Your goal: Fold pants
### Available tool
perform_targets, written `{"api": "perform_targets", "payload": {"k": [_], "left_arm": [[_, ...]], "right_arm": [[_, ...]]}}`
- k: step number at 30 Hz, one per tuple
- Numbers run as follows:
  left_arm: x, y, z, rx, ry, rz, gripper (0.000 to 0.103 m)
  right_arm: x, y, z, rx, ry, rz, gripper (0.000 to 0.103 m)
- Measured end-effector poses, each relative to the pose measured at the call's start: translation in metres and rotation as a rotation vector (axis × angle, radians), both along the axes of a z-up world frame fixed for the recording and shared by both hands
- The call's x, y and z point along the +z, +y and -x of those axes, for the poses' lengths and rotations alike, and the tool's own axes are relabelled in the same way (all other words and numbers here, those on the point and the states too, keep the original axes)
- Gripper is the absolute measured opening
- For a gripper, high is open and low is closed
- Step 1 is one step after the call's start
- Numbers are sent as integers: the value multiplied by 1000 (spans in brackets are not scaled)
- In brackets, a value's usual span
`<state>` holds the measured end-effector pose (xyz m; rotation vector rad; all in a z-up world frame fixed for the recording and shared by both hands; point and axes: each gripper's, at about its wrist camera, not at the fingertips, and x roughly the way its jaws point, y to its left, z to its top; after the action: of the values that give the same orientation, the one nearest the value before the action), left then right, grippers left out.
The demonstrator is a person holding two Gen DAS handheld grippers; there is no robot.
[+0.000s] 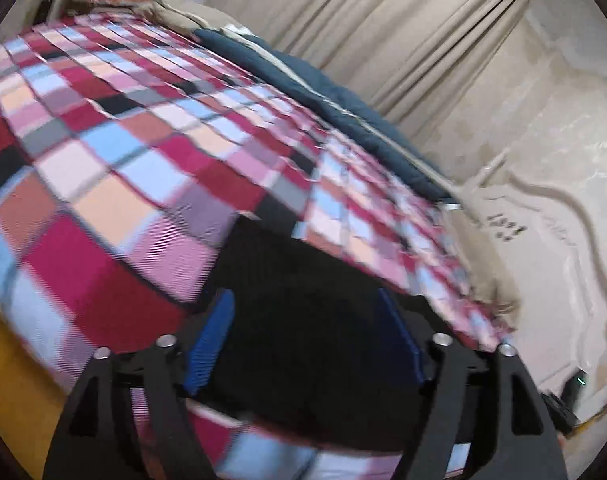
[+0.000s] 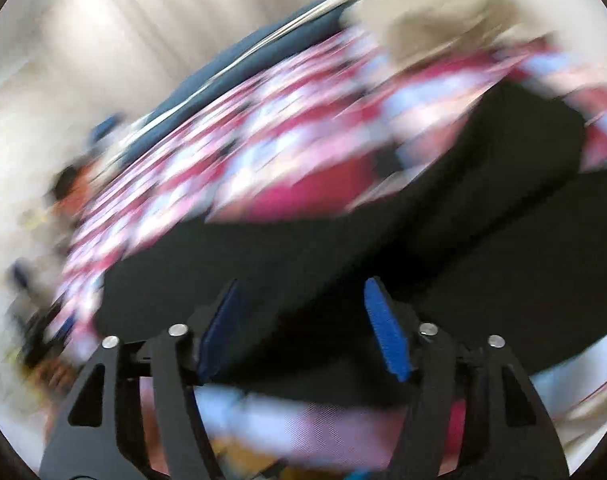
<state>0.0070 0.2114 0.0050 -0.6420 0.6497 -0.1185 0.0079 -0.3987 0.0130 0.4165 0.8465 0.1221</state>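
- Blue-padded fingers of the left gripper [image 1: 307, 344] stand wide apart over black pants [image 1: 303, 300], gripping nothing.
- Right gripper [image 2: 303, 332] likewise gapes empty above the pants [image 2: 343, 248].
- Pants lie on a checked bedspread [image 1: 143, 140].
- Next pinch should probably catch both layers at an edge, lifting evenly.

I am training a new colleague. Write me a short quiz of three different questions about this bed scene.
1. True or false: the black pants lie on a checked blanket.
2. What colour are the pads of the right gripper? A) blue B) green C) yellow
3. Fill in: beyond the far edge of the bed hangs a beige ____.

Key: 1 true. 2 A. 3 curtain.
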Motion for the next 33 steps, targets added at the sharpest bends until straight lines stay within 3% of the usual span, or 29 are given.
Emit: {"api": "perform_targets", "payload": {"k": [4, 7, 9, 13, 16, 18, 20, 23, 28, 33], "left_arm": [[-15, -34, -21, -74, 47, 6, 74], [-30, -56, -30, -117, 91, -5, 78], [-37, -62, -32, -118, 108, -14, 84], [-41, -64, -28, -115, 88, -24, 86], [-45, -60, -30, -119, 93, -3, 87], [-44, -61, -31, -122, 96, -4, 89], [-44, -63, -32, -125, 101, -11, 90], [-45, -65, -33, -124, 98, -24, 90], [-46, -67, -32, -122, 93, -35, 90], [-46, -65, -32, -116, 95, -11, 90]], "right_arm": [[3, -85, -77, -268, 86, 99, 68], [-9, -117, -126, -364, 181, 173, 68], [-20, -128, -145, -392, 227, 233, 69], [-40, -144, -186, -435, 331, 297, 70], [-49, -152, -199, -466, 356, 331, 70], [-55, -157, -210, -477, 371, 323, 59], [-56, -164, -206, -490, 380, 324, 30], [-53, -172, -191, -452, 343, 260, 6], [-17, -183, -124, -466, 163, 163, 6], [8, -225, -23, -520, -32, -37, 6]]}}
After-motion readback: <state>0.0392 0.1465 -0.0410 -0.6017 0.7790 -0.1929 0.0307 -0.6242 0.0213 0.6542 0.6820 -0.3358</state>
